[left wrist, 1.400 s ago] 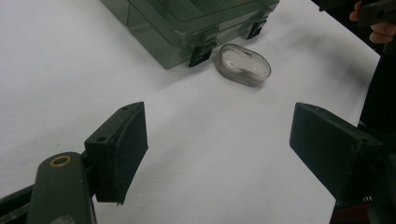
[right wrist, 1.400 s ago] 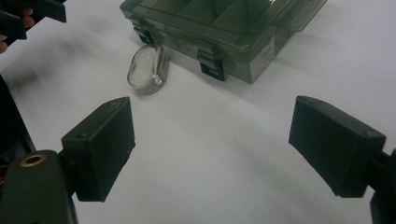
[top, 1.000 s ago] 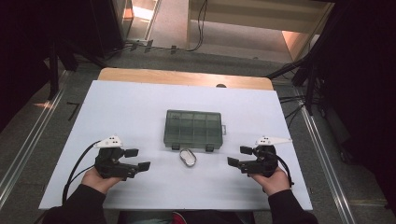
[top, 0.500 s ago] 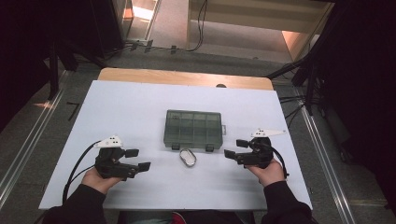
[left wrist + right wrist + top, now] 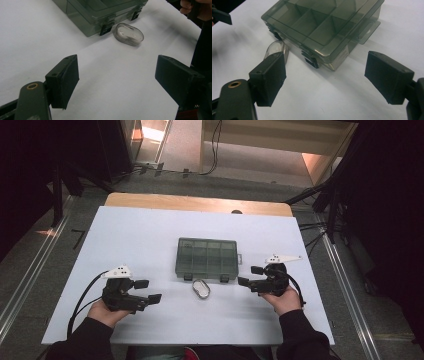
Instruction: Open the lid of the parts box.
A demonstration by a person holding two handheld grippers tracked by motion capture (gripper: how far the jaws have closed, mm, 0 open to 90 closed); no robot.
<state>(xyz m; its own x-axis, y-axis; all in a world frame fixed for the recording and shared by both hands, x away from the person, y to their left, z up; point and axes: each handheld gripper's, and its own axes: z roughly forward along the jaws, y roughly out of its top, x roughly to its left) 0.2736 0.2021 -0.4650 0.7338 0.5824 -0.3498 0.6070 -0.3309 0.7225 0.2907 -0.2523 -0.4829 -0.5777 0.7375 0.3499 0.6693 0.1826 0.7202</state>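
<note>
Now the right gripper (image 5: 247, 275), jaws spread and empty, sits just right of the smoky compartment box (image 5: 207, 258) at mid-table; the left gripper (image 5: 148, 290) rests released, near left. Approach the near-side latches (image 5: 310, 61) squarely, steering clear of the oval container (image 5: 201, 288).

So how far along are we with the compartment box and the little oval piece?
Nothing looks done yet: the smoky translucent plastic compartment box sits closed with both front latches down, and the small clear oval container lies just in front of it. Right tool and left tool are open and empty. Grasping and everything after remains.
</note>
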